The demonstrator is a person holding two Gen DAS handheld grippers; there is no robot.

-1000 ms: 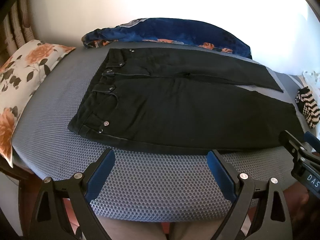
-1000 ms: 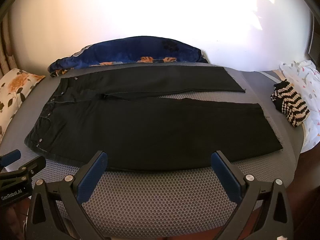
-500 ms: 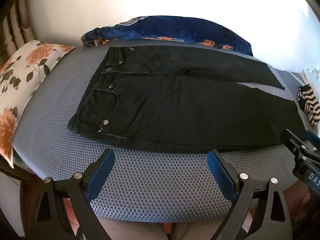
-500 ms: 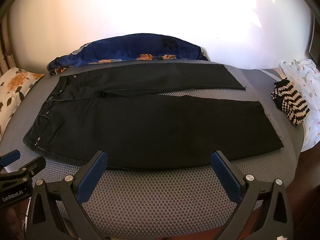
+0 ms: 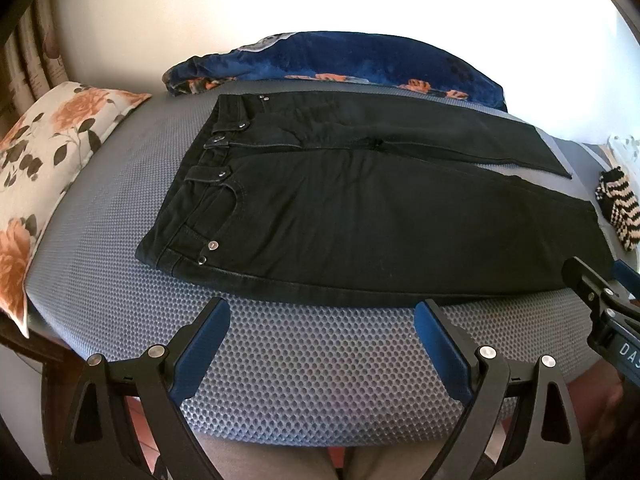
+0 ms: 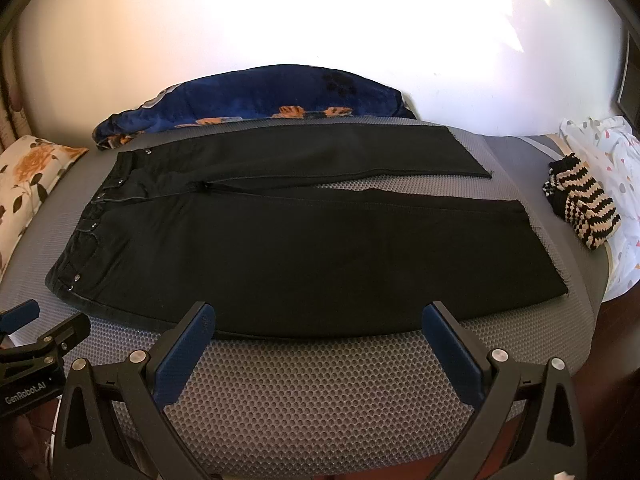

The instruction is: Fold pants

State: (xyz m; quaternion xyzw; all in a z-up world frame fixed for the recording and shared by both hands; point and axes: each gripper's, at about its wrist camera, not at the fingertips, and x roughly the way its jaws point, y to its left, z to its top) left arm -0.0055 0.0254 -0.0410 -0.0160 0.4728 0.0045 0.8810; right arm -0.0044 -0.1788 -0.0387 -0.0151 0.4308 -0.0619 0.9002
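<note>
Black pants [image 5: 360, 208] lie flat on a grey mesh pad [image 5: 304, 364], waistband to the left, both legs running right and slightly spread. They also show in the right wrist view [image 6: 312, 248]. My left gripper [image 5: 322, 320] is open and empty, just short of the pants' near edge, toward the waist end. My right gripper [image 6: 318, 320] is open and empty at the near edge of the near leg. Each gripper shows at the edge of the other's view.
A blue floral blanket [image 5: 340, 64] lies bunched behind the pants against the white wall. A floral pillow [image 5: 44, 160] lies at the left. A striped knit item [image 6: 580, 208] and white patterned cloth [image 6: 612, 168] lie at the right.
Both grippers have moved slightly forward toward the pants' near edge. The pants have not moved.
</note>
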